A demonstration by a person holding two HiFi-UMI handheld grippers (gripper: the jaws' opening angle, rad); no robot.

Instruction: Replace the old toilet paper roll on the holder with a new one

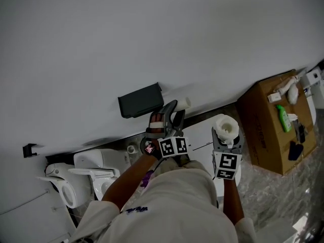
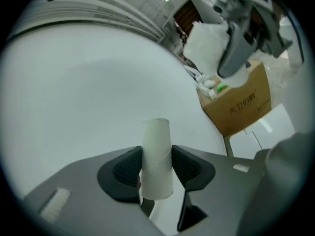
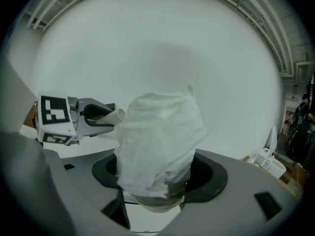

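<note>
The swap itself is judged to be in hand. The bare, pale cardboard tube (image 2: 156,141) of the old roll is pinched upright between the narrowed jaws of the left gripper (image 2: 156,170), held clear of the dark, box-shaped wall holder (image 1: 140,99). The fresh white toilet paper roll (image 3: 160,136), with a loose sheet draped over it, is clasped across its width by the right gripper (image 3: 157,177), beside the left one. Next, the tube should probably be set aside, and the new roll carried to the holder with its core lined up.
</note>
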